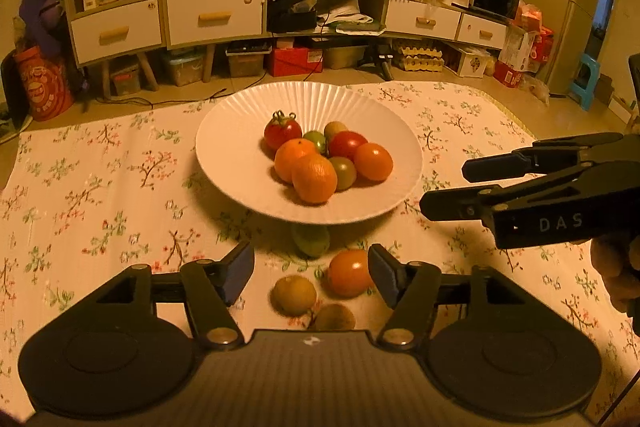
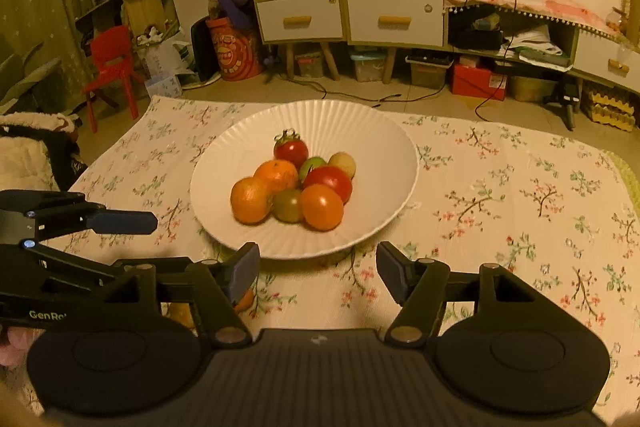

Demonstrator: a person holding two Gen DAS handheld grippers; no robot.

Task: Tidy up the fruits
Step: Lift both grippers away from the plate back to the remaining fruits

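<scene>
The bowl (image 1: 224, 163) sits mid-cloth (image 1: 100, 195) already holding 8 fruits, so I hang my left gripper (image 1: 311, 277), spread and empty, over the 4 strays (image 1: 349, 273) before it, my right gripper (image 2: 318, 273) likewise agape nearby.

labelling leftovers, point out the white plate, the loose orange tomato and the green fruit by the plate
white plate (image 1: 224, 131), left wrist view, bare inner wall.
orange tomato (image 1: 349, 273), left wrist view, its middle.
green fruit (image 1: 311, 241), left wrist view, visible lower half.

Both wrist cameras look forward from close above the tablecloth (image 1: 100, 187), sharing the fruit plate (image 1: 240, 131).
</scene>
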